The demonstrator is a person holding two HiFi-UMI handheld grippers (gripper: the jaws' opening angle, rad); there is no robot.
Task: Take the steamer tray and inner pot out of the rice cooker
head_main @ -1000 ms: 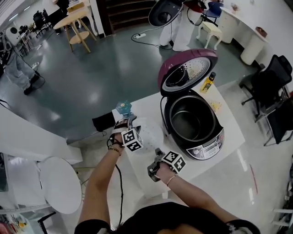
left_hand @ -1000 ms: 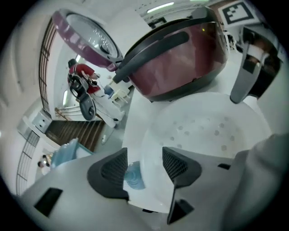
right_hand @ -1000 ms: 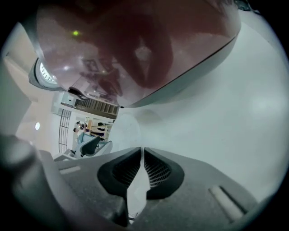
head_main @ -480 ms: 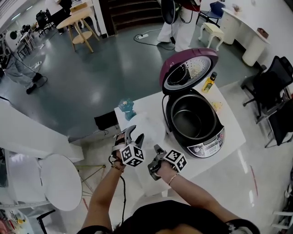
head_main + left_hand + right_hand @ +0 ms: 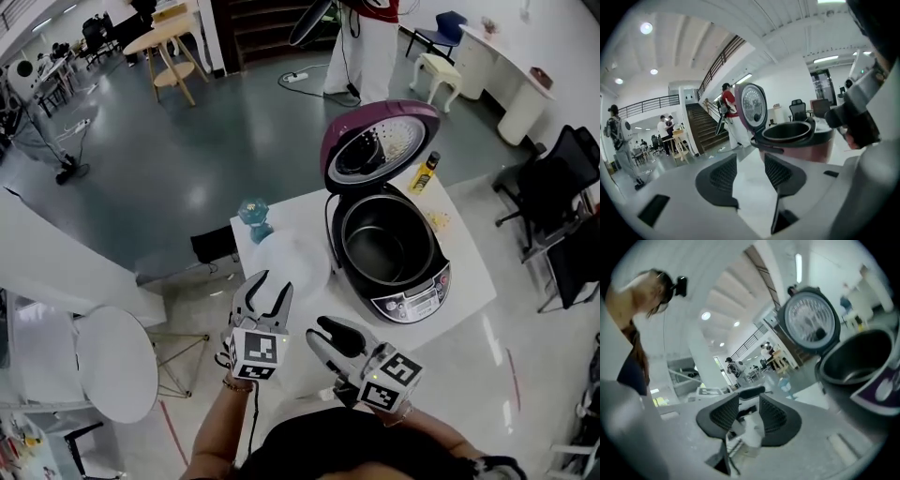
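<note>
The rice cooker (image 5: 412,286) stands on the white table (image 5: 469,281) with its purple lid (image 5: 375,148) raised. The dark inner pot (image 5: 384,246) sits inside it. A pale round tray (image 5: 292,261) lies on the table left of the cooker. My left gripper (image 5: 269,289) is held up near the table's front edge; its jaws are closing with nothing between them. My right gripper (image 5: 321,334) floats beside it, jaws opening and empty. The left gripper view shows its gripper (image 5: 750,171) aimed at the cooker (image 5: 797,143). In the right gripper view its gripper (image 5: 749,411) points left of the cooker (image 5: 862,362).
A blue-green object (image 5: 255,217) stands at the table's far left corner and a yellow bottle (image 5: 427,171) behind the cooker. A black bag (image 5: 214,246) lies on the floor beside the table. A round white table (image 5: 117,361) is at the left, office chairs (image 5: 562,187) at the right.
Both grippers have risen from the table toward the camera and rolled. The left one has pulled back from the blue-green object. The right jaws, nearly shut before, have spread.
</note>
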